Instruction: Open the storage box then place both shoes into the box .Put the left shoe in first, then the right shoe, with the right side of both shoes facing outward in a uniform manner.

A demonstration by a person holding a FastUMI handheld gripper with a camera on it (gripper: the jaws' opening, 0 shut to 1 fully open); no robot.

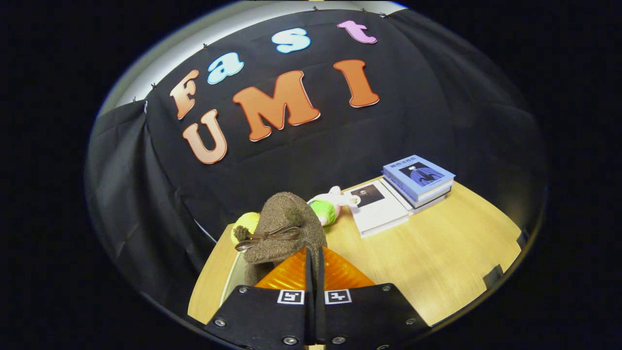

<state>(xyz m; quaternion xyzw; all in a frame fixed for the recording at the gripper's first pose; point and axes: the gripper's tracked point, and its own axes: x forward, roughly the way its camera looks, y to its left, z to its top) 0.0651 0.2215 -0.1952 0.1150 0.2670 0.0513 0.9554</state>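
A brown felt shoe [284, 228] with a brown bow on its top is right at my fingers, its toe pointing up and away from me. My gripper [315, 253] is shut on the shoe's near edge, with only a thin gap between the fingers. The shoe is held above the near left part of the wooden table [437, 253]. Just below and left of the shoe shows a pale, translucent strip [232, 279], which may be a rim of the storage box; the rest of it is hidden by the shoe and my fingers.
Beyond the shoe lies a soft toy [326, 206] in green and pink, with a yellow piece [246, 221] of it to the left. Further right are a white book [376, 206] and a stack of blue books [419, 179]. Black cloth walls close the back.
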